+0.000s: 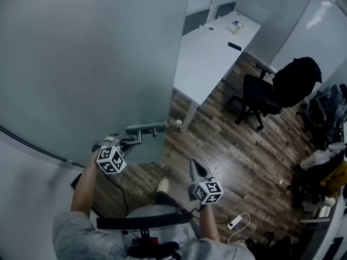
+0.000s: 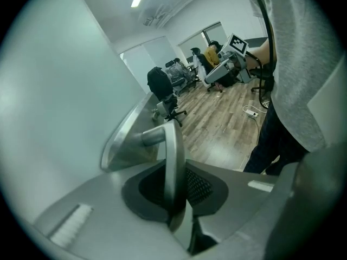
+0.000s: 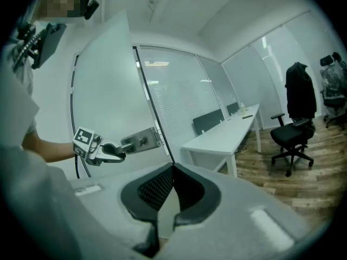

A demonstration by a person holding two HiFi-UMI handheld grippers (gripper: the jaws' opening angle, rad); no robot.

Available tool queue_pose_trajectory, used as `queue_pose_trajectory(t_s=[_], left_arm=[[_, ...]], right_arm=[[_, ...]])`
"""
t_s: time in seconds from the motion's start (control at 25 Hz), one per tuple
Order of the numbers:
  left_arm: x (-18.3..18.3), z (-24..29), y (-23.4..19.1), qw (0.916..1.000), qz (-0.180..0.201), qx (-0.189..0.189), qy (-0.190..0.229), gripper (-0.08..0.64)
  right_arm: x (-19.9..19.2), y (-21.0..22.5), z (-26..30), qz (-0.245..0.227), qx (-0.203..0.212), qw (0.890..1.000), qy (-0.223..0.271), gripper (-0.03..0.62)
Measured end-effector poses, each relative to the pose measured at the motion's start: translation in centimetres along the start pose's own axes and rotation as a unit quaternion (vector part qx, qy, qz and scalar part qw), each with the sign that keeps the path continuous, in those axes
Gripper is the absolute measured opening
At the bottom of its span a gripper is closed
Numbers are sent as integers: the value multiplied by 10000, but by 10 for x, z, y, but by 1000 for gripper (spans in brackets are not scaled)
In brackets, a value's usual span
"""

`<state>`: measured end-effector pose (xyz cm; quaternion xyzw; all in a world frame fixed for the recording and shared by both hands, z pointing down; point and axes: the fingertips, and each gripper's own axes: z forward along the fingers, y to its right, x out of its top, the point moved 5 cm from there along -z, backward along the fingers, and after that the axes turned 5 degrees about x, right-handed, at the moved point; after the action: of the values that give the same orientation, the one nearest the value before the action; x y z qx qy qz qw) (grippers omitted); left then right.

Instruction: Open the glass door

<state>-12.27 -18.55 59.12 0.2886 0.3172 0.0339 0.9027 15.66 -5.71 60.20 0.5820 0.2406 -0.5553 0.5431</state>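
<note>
**Left claw gripping the lever of the glass door**

The left claw [image 2: 174,169] is clamping its two dark ribbed pads on the brushed-metal lever handle [image 2: 172,140], with the jaws standing only as far apart as the thin bar between them. The lever is sticking out of a grey rectangular metal plate [image 1: 146,128] near the lower right corner of the tall frosted glass door [image 1: 81,64], which is filling the left and far side of the scene. To the right of the door's free edge, the room is showing. The right claw [image 3: 173,167] is hanging nearer and to the right, over the brown wood-plank floor [image 1: 217,145], with its jaw tips meeting and nothing between them. Farther right, a long white desk [image 1: 214,47] is standing against the far wall, and a black swivel office chair [image 1: 260,93] is sitting just beside it.
</note>
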Motion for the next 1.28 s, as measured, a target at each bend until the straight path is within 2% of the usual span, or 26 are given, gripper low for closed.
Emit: queue_pose_trajectory(t_s=[0.56,1.28], left_arm=[[14,-29,52,9996,172,-215,113,58],[21,-62,107,9973,515,-428,298,60]], right_arm=[[-30,-33,-66,-31,-128,9999,13,2],[-58,-74,-134,22,-497,9987,125,2]])
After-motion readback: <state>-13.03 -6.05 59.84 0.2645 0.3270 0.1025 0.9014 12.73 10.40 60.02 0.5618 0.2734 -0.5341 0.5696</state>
